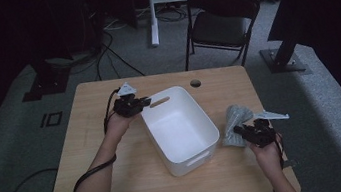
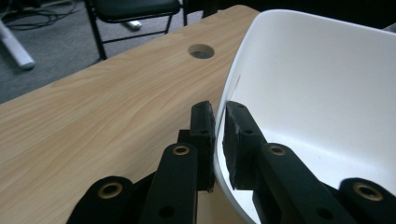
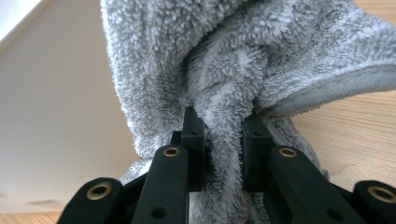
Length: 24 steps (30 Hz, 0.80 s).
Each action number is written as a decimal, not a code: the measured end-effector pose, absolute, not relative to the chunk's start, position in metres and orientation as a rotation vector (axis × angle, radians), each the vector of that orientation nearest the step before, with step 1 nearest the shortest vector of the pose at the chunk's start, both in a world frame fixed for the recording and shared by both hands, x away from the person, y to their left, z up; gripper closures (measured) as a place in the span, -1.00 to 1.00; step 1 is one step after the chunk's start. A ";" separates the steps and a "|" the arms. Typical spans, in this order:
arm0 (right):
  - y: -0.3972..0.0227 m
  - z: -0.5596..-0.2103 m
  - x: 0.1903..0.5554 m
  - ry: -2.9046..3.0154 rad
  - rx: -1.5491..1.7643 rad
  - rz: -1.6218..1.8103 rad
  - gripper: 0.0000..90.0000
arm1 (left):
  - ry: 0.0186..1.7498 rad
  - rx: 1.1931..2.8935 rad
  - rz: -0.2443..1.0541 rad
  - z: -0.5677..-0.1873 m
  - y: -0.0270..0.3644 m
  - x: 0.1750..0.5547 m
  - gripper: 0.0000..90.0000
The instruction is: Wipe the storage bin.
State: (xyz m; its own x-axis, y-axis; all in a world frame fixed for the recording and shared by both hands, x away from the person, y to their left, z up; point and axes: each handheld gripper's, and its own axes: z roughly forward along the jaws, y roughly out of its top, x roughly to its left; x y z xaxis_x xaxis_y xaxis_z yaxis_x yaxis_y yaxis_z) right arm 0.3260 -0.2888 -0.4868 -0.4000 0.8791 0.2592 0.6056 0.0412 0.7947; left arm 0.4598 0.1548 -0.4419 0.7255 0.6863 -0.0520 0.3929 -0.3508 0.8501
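Note:
A white plastic bin point(image 1: 179, 131) stands empty in the middle of the wooden table point(image 1: 93, 132). My left gripper point(image 1: 143, 102) is shut on the bin's far left rim point(image 2: 219, 154), one pad outside the wall and one inside. A grey fluffy towel point(image 1: 236, 122) lies bunched on the table to the right of the bin. My right gripper point(image 1: 238, 129) is shut on a fold of the towel point(image 3: 224, 140), close to the bin's white side wall point(image 3: 56, 116).
A round cable hole point(image 1: 195, 83) is in the table's far edge. A black folding chair point(image 1: 219, 23) and a white stand leg point(image 1: 151, 13) are on the carpet beyond the table. Cables trail on the floor at the left.

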 end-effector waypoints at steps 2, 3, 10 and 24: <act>-0.288 -0.487 0.326 2.026 1.506 1.290 0.69 | 0.848 1.977 0.404 -0.442 0.159 0.456 0.87; -0.288 -0.486 0.326 2.025 1.505 1.291 0.69 | 0.878 1.969 0.418 -0.441 0.161 0.454 0.88; -0.288 -0.485 0.326 2.022 1.504 1.292 0.69 | 1.024 1.918 0.504 -0.441 0.174 0.435 0.88; -0.285 -0.483 0.326 2.020 1.497 1.300 0.69 | 1.023 1.874 0.446 -0.437 0.191 0.406 0.61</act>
State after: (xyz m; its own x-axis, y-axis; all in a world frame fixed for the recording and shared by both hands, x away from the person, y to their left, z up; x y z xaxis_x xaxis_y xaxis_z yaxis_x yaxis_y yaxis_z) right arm 0.3264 -0.2847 -0.4830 -0.4059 0.8775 0.2556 0.5959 0.0420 0.8020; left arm 0.4061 0.1910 -0.4372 0.5882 0.8015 -0.1076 0.4662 -0.2274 0.8550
